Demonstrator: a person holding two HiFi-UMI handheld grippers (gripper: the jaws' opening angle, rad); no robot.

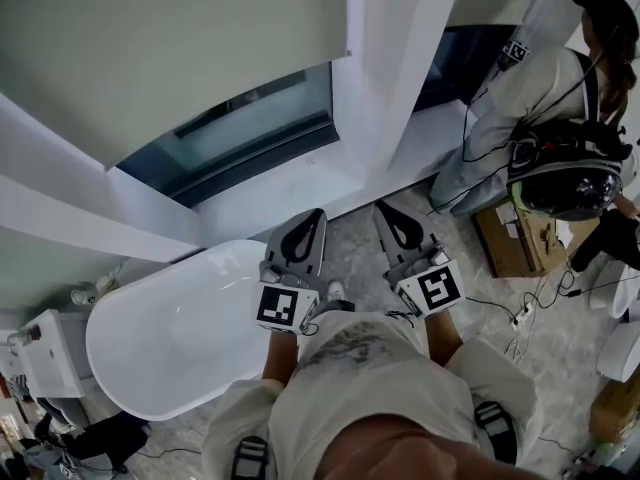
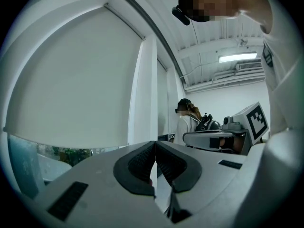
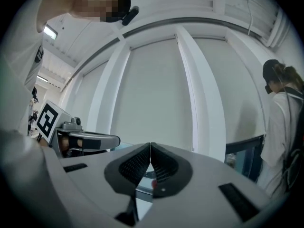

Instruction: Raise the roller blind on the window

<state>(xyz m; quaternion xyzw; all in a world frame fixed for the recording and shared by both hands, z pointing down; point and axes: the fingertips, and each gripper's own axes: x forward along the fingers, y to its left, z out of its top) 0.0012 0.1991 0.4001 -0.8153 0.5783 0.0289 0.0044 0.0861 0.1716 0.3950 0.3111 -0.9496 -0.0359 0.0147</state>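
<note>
White room, matte roller blind (image 1: 150, 48), oval bathtub (image 1: 140, 363)

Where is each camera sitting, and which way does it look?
Head view: on the person's head, looking steeply down at the bathtub, left gripper and right gripper; own shirt and knees show.
Left gripper view: rides the left gripper, faces the roller blind; its shut jaws show.
Right gripper view: rides the right gripper, faces the roller blind; shut jaws show.
Shared: both gripper views see another person.
</note>
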